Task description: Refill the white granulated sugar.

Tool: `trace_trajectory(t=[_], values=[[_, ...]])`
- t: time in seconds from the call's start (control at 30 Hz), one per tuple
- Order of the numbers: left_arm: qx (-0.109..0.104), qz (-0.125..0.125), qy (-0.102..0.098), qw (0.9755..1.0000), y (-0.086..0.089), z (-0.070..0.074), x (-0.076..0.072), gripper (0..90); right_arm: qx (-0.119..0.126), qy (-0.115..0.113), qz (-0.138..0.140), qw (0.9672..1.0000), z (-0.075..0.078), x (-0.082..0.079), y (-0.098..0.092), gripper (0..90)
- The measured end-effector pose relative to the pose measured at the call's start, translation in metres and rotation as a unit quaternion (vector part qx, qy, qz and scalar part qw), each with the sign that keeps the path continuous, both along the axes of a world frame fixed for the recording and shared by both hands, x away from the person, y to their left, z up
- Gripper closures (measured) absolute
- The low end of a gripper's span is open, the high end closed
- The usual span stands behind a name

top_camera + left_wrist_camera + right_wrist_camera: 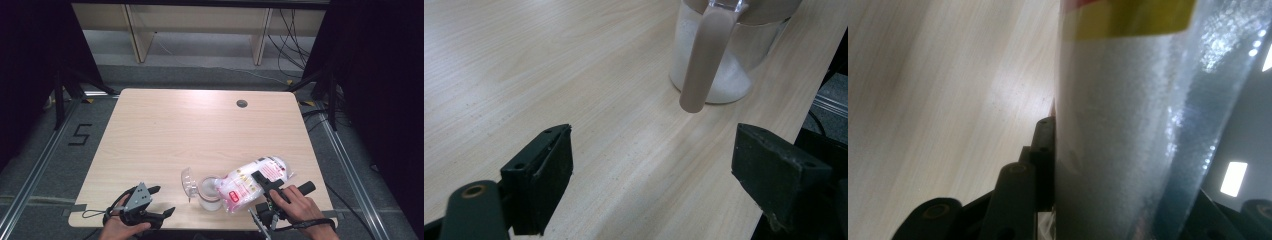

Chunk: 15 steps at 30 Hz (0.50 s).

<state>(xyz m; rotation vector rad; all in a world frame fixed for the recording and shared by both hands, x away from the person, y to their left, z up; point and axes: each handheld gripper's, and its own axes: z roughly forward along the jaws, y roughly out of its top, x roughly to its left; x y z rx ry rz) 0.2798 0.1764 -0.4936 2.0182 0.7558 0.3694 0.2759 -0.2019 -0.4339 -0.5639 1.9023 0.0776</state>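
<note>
Light wood covers the table (165,135) we work at, and a small round hole (242,103) sits near its far edge, at about one o'clock from the middle. Dark curtains hang on both sides, and grey floor shows all around.

Down at about five o'clock on the table we see a clear jar (209,194) with white grains in it. Its see-through lid (187,182) is flipped up and stands at the jar's ten o'clock side. In the left gripper view the jar (724,60) stands upright near the table edge, and a pale brown handle (706,57) hangs down its front.

Our right gripper (263,181) is clamped on a plastic bag (252,182) with white grains and a red and pink label. The bag is tipped over, with its low end right at the jar's mouth and its fat end up toward two o'clock. In the right gripper view the bag (1128,130) is pressed tight against a black jaw.

Our left gripper (159,200) rests at about seven o'clock on the table, near the front edge and apart from the jar. Its jaws stand wide and hold nothing, with bare wood between them.
</note>
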Motion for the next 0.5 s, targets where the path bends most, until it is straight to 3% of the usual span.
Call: trace_trajectory(t=[0.07,0.33,0.4,0.43,0.5], values=[[0.0,0.0,0.0,1.0,0.0002,0.0,-0.0001,16.6,0.012,0.009,-0.01,0.9998,-0.0011,-0.0004,-0.0016,69.2],[-0.001,0.0,0.001,1.0,0.0002,-0.0001,0.0,16.7,0.018,0.013,0.015,0.9996,0.0028,-0.0001,-0.002,69.8],[0.001,0.003,0.0,1.0,0.0003,0.0004,-0.0005,16.7,0.031,0.02,0.005,0.9993,0.0025,-0.0024,-0.0025,69.8],[0.001,0.002,0.0,1.0,0.0004,0.0004,-0.0005,16.7,0.026,0.018,0.016,0.9994,0.0041,-0.0018,-0.0015,69.9],[0.003,0.002,0.0,1.0,0.0007,0.0006,-0.0004,16.7,0.041,0.022,0.016,0.9988,0.0049,-0.0024,-0.0021,69.9]])
